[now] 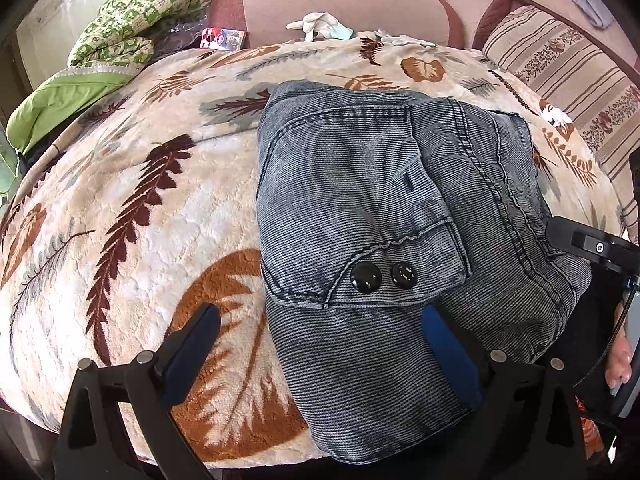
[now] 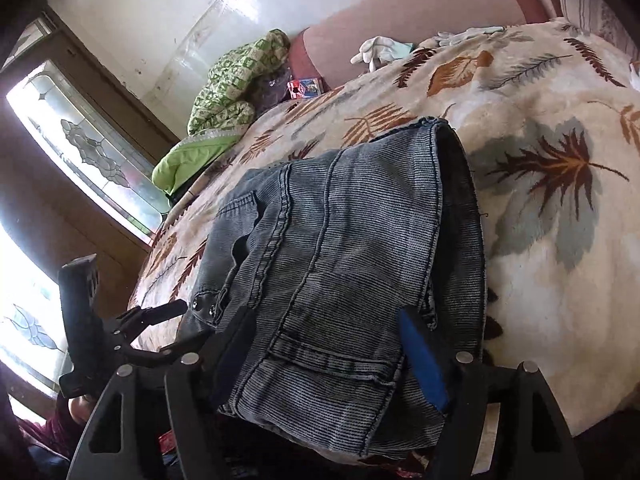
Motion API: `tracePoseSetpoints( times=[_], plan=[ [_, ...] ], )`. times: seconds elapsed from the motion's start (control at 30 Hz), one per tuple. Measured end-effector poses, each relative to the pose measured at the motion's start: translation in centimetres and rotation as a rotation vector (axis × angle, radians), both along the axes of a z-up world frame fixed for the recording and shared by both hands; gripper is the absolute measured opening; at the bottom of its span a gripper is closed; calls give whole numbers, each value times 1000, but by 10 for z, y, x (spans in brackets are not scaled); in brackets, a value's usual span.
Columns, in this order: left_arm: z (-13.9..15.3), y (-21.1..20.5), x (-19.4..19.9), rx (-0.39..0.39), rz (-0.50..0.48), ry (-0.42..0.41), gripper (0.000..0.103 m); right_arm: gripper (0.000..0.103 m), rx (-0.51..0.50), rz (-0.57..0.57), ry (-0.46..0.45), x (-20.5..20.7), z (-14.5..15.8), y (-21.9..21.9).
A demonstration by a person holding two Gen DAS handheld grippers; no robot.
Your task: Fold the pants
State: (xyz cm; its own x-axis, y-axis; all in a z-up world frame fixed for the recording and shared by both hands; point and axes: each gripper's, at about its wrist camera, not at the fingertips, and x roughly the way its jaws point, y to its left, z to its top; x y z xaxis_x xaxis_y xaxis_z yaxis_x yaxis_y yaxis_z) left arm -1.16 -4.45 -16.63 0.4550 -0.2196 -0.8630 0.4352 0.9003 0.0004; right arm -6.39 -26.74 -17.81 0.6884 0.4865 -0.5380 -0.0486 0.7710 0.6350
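Green quilt (image 1: pixel 116 36): bunched at the far left of the bed; its lower end runs out of view at the left edge of the left wrist view.
Blanket (image 1: pixel 132 216): leaf-patterned fleece over the whole bed; a broad bare stretch lies left of the pants.
Left gripper (image 1: pixel 316 340): jaws spread wide, holding nothing. The left finger (image 1: pixel 192 352) stands over bare blanket, while the right blue pad (image 1: pixel 448 356) lies against the pants' near fold; the fingertip under the cloth is partly hidden.
Pants (image 1: pixel 380 208): grey-blue denim, folded into a thick bundle at the near edge of the bed, right of centre. Two black buttons (image 1: pixel 384 276) face up on a flap. The near end hangs past the bed edge.
Gloves (image 1: pixel 320 24): pale, by the pink sofa back (image 1: pixel 340 4), well apart from the pants.
Striped cushion (image 1: pixel 568 76): far right, cut off by the lens rim.
Right gripper (image 2: pixel 328 344): jaws apart, straddling the pants (image 2: pixel 340 248) at the waistband end. Both pads lie close to the denim; whether they press on it is hard to tell. In the left wrist view only a dark part of it shows at the right edge.
Person's hand (image 1: pixel 618 364): a few fingers show at the right edge, the rest cut off.
Window (image 2: pixel 92 148): bright glare at left in the right wrist view washes out detail.
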Motion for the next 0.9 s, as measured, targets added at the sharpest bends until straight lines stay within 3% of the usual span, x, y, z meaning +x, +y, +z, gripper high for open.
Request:
tracePoseSetpoints(
  times=[0.1, 0.33, 0.6, 0.7, 0.8, 0.9],
  plan=[
    [0, 0, 0, 1, 10, 1, 101, 76, 8, 0, -11, -3, 1, -1],
    [0, -1, -2, 15, 25, -12, 102, 76, 131, -13, -29, -4, -4, -15],
    [2, -6, -3, 53, 54, -28, 103, 76, 118, -37, -180, -21, 14, -20],
    [3, -7, -4, 70, 74, -36, 103, 76, 107, -28, -135, -17, 11, -17],
    [3, -8, -8, 72, 101, -55, 103, 77, 64, 17, -16, 0, -2, -5],
    [3, -6, -13, 66, 129, -76, 103, 84, -11, 35, -44, -2, 3, 5]
  ],
)
